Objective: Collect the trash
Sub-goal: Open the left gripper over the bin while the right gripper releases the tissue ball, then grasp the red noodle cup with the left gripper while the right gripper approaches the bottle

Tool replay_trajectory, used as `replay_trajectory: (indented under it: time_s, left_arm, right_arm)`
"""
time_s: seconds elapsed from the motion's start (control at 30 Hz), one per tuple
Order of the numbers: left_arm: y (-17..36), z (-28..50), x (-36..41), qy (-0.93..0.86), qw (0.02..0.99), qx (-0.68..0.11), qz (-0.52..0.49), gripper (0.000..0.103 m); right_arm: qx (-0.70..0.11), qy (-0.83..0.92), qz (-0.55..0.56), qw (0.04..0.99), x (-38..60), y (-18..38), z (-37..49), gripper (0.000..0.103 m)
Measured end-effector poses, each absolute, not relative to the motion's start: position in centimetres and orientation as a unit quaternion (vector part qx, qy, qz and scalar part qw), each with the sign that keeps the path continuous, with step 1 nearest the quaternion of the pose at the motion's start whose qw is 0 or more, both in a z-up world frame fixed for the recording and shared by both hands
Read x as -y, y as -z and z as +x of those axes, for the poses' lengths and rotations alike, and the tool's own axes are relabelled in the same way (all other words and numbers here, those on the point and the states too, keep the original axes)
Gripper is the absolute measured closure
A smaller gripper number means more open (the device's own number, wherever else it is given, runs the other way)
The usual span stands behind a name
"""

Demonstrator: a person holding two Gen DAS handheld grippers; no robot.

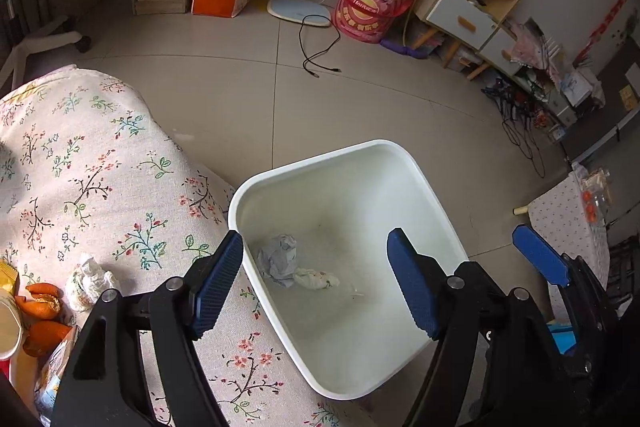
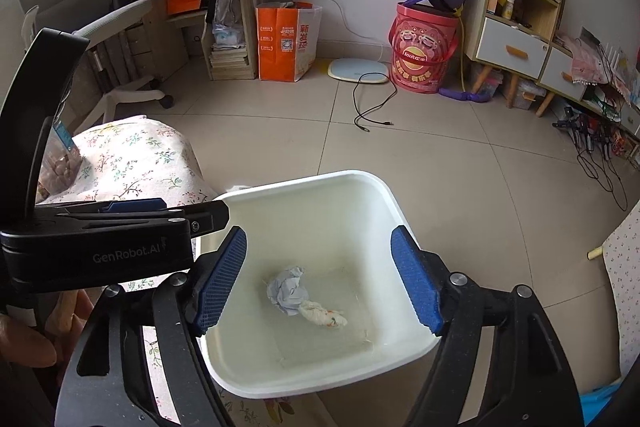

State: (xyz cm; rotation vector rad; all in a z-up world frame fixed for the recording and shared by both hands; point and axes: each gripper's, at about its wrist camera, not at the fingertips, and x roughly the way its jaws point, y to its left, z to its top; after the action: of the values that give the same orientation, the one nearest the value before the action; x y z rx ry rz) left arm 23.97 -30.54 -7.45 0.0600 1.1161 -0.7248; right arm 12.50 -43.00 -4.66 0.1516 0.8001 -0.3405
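Your white bin (image 1: 352, 267) stands on the floor against the floral-covered table (image 1: 100, 167), already holding a grey paper wad (image 1: 278, 259) and a stained tissue (image 1: 316, 278). Left gripper (image 1: 316, 283) and right gripper (image 2: 320, 279) both hang over it, jaws apart and empty. The crumpled tissue (image 1: 90, 281) left on the cloth is light and soft, so pinch its middle; the orange peels (image 1: 42, 311) just beside it are limp and crowd it.
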Motion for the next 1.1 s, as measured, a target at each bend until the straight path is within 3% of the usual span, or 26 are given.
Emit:
replay_trajectory:
  time_s: [0.07, 0.13, 0.37, 0.67, 0.9, 1.1]
  left_arm:
    - [7.0, 24.0, 29.8, 0.33, 0.79, -0.516, 0.025, 0.03]
    - [6.5, 23.9, 29.0, 0.324, 0.793, -0.515, 0.019, 0.03]
    - [4.8, 23.4, 27.5, 0.317, 0.802, -0.506, 0.008, 0.03]
    - [0.7, 22.1, 22.3, 0.255, 0.837, -0.484, 0.012, 0.028]
    - [-1.7, 20.4, 12.7, 0.169, 0.873, -0.457, 0.021, 0.025]
    - [-1.3, 18.6, 2.1, 0.095, 0.876, -0.47, -0.052, 0.024]
  right_arm:
    - [-0.382, 0.159, 0.071, 0.908, 42.7, 4.2, 12.2, 0.026]
    - [-0.379, 0.157, 0.07, 0.909, 42.5, 3.8, 12.1, 0.016]
    - [-0.364, 0.151, 0.066, 0.917, 41.5, 2.3, 11.7, 0.01]
    - [-0.346, 0.122, 0.065, 0.928, 39.1, 0.7, 11.8, 0.007]
    - [-0.33, 0.068, 0.035, 0.941, 34.4, -0.4, 12.1, 0.007]
    - [-0.361, -0.012, 0.049, 0.931, 30.1, 0.0, 13.3, 0.007]
